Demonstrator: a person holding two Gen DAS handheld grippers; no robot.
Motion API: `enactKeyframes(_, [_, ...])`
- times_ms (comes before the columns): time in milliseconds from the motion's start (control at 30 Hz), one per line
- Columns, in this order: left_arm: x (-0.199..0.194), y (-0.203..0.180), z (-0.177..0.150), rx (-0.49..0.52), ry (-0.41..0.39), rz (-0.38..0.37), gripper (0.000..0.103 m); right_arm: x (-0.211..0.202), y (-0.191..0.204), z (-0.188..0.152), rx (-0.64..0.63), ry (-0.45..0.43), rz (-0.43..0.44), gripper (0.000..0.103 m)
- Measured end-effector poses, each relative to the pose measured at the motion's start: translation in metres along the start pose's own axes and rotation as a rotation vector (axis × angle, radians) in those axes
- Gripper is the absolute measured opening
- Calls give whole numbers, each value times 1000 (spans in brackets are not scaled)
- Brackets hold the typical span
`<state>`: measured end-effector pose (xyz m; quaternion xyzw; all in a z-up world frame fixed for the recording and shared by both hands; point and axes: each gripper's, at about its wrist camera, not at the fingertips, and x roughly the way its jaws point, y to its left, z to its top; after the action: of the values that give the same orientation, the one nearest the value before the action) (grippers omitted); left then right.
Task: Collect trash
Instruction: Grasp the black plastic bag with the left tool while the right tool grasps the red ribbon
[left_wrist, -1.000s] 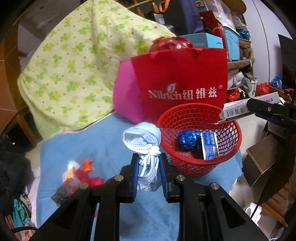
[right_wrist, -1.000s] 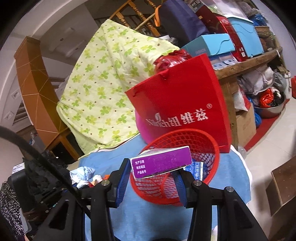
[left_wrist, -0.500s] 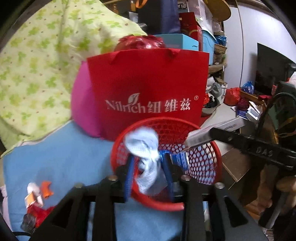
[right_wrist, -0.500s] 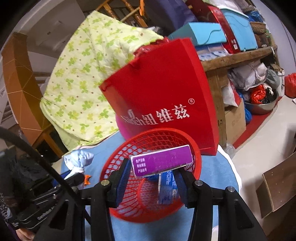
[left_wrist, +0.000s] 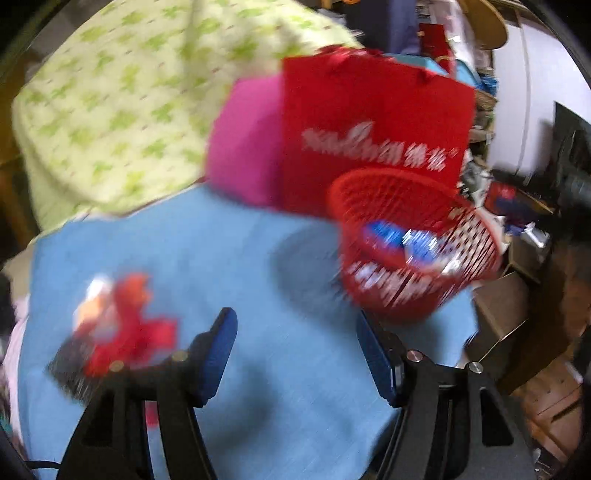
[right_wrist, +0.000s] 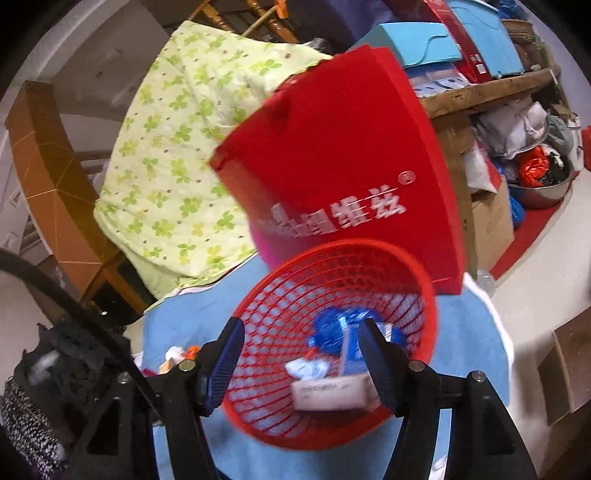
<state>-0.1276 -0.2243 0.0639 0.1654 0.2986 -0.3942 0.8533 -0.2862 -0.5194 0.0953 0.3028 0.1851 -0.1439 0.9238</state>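
Note:
A red mesh basket stands on the blue cloth. Inside lie a blue foil ball, a pale blue crumpled mask, a box and a blue packet. My right gripper hangs over the basket, its jaws opening, nothing between them. My left gripper is over the bare cloth left of the basket, jaws opening and empty; this view is blurred. A heap of red and orange wrappers lies on the cloth to its left.
A red paper bag with white lettering stands right behind the basket, a pink cushion beside it. A green-flowered quilt covers the back left. Cluttered shelves and boxes fill the right, past the cloth's edge.
The left gripper carried the blue mask to the basket, let it go and swung back left. The right gripper opened and the purple-labelled box fell into the basket.

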Motion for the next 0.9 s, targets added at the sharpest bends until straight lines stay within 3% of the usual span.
enactKeyframes(233, [-30,76,-72,-122,34,160,68,1,83,-18,-174,-2,141,68])
enactKeyframes(467, [-50,153,-102,-262,19,268,68,57,165,-62,-309,163,205,68])
enactKeyframes(700, [-42,210,-110,-432,-10,299,68,132,203,-105,-266,377,251,68])
enactKeyframes(900, [-23,243,-122,-587,-43,232,68,198,230,-135,-180,542,278,68])
